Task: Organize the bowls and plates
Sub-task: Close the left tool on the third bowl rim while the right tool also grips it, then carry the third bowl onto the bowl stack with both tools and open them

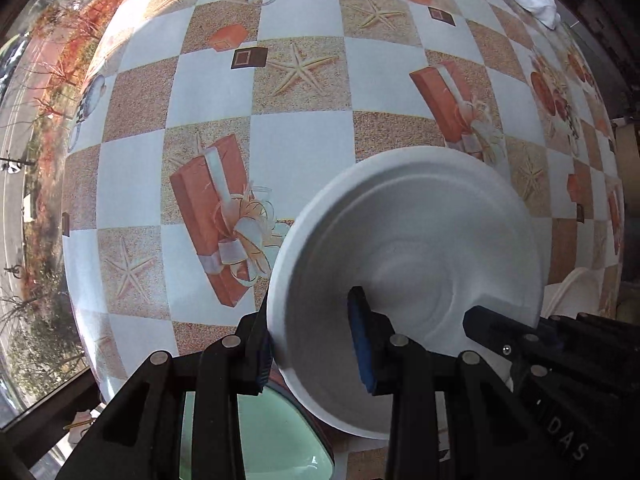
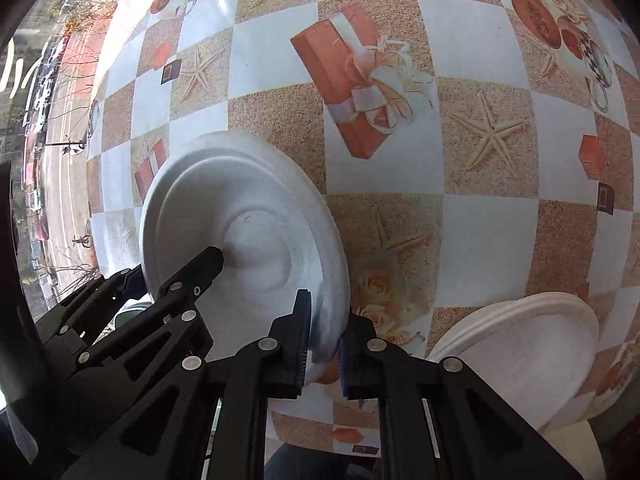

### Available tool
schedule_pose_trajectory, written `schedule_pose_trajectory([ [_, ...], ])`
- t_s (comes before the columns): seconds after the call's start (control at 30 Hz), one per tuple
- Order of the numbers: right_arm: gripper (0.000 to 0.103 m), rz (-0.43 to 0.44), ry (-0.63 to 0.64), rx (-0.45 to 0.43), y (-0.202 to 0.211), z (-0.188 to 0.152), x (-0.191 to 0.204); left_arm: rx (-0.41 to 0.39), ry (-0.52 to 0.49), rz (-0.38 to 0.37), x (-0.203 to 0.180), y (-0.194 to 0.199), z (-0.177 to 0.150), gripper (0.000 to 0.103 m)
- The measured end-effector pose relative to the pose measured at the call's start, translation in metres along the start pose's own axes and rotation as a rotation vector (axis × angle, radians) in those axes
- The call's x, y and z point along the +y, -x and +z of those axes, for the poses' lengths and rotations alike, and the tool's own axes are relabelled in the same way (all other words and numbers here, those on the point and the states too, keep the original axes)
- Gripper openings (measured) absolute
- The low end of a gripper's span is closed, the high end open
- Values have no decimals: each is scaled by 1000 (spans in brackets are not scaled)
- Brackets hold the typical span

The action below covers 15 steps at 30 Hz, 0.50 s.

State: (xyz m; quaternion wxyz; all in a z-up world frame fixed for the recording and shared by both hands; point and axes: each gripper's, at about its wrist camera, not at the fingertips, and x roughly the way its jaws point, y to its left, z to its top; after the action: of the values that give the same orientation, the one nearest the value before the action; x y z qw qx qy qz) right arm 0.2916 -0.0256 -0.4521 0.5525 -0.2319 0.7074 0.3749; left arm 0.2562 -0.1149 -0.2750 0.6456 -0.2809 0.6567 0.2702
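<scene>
Both grippers' fingers [image 1: 362, 344] [image 2: 302, 334] clamp one white plate [image 1: 412, 248], hiding its near rim.

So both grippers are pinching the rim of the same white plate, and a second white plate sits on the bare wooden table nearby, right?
Not quite: the table is not bare wood. A checked tablecloth printed with starfish and gift boxes covers it, as the right wrist view shows. The rest holds: the left gripper and right gripper both pinch the rim of one white plate, and a second white plate sits nearby.
</scene>
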Motion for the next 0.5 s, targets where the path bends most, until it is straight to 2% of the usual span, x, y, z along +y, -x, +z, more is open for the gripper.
schedule_pose_trajectory([
  [0.07, 14, 6, -5, -13, 9, -10, 2, -13, -3, -1, -4, 10, -7, 37],
  [0.17, 14, 10, 2, -43, 20, 0, -1, -30, -9, -11, -8, 24, -16, 37],
  [0.27, 14, 19, 5, -72, 33, -7, -3, -46, -35, -18, -20, 36, -24, 37],
  [0.3, 14, 21, 3, -81, 39, -13, -13, -50, -47, -20, -21, 39, -22, 37],
  [0.4, 14, 19, -15, -100, 50, -26, -29, -54, -99, -34, -37, 47, -28, 37],
  [0.5, 14, 15, -47, -119, 61, -35, -37, -44, -162, -53, -74, 56, -22, 37],
])
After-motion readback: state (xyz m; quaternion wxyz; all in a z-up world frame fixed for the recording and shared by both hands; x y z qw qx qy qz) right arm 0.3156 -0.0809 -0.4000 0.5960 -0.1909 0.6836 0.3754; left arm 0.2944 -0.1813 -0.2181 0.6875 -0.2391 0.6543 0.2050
